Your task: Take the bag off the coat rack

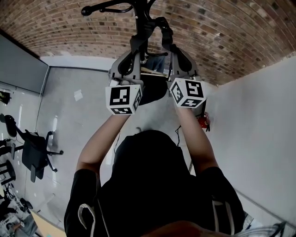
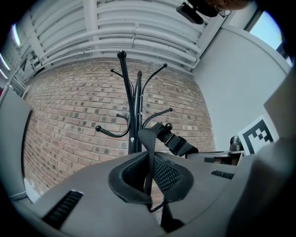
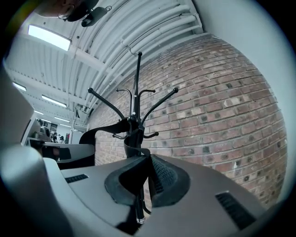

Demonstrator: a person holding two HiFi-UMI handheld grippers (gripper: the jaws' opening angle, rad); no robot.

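A black coat rack (image 1: 138, 14) stands against the brick wall, its curved hooks fanning out above both grippers. The bag's black webbing strap (image 1: 164, 32) loops over a hook, and the dark bag (image 1: 155, 90) hangs between my two raised grippers. My left gripper (image 1: 132, 51) is shut on the strap (image 2: 149, 143), which runs up from between its pads (image 2: 169, 176) to a buckle by the rack (image 2: 135, 106). My right gripper (image 1: 178, 48) is shut on another stretch of the strap (image 3: 134, 139), just in front of the rack's pole (image 3: 135, 88).
The brick wall (image 1: 222, 32) is close behind the rack and a white wall (image 1: 259, 125) runs along the right. A black office chair (image 1: 34, 152) stands on the grey floor at left. A red object (image 1: 203, 121) sits low by the white wall.
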